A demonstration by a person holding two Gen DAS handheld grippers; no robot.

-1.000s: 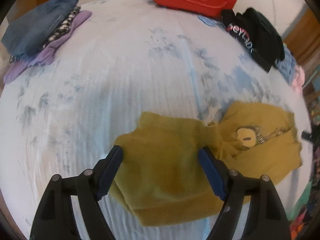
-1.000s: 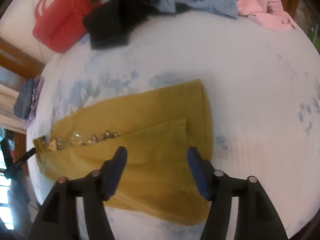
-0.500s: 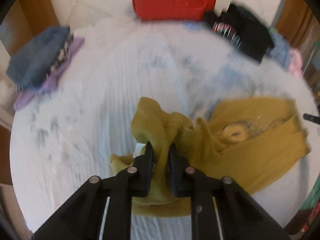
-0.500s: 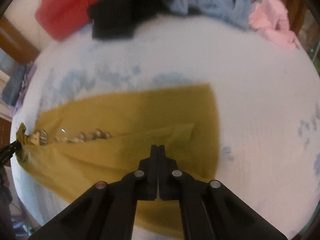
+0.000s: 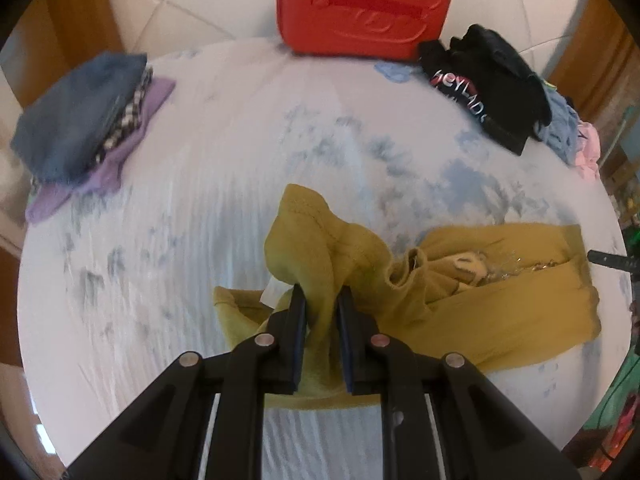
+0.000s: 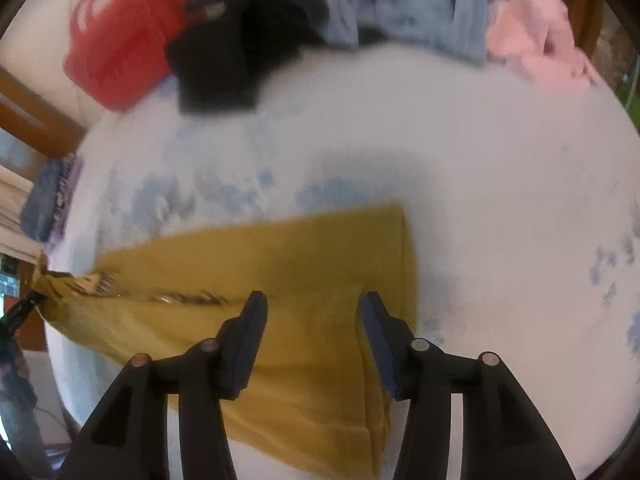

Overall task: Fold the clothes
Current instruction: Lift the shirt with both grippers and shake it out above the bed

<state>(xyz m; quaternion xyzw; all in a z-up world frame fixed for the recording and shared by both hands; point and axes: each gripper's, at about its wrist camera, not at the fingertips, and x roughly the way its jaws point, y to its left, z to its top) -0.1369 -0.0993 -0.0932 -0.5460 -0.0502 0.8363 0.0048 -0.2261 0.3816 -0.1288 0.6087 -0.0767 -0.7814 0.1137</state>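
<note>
A mustard-yellow garment [image 5: 480, 312] lies on a white table with blue blotches [image 5: 224, 184]. My left gripper [image 5: 322, 300] is shut on a bunched fold of it and holds that end lifted off the table. A beaded trim [image 5: 532, 268] runs along the garment's middle. In the right wrist view the same garment [image 6: 288, 256] lies flat, and my right gripper [image 6: 310, 304] is open just above its near edge, holding nothing. That view is blurred.
A red case [image 5: 364, 4] stands at the table's far edge. A black printed shirt [image 5: 484, 80], a light-blue garment [image 6: 404, 0] and a pink one [image 6: 536, 40] lie heaped at the far right. A folded stack of denim, checked and purple clothes [image 5: 84, 128] sits far left.
My left gripper shut on the garment's left end and lifted it into a bunch. My right gripper shut over the garment half a second ago and has opened again.
</note>
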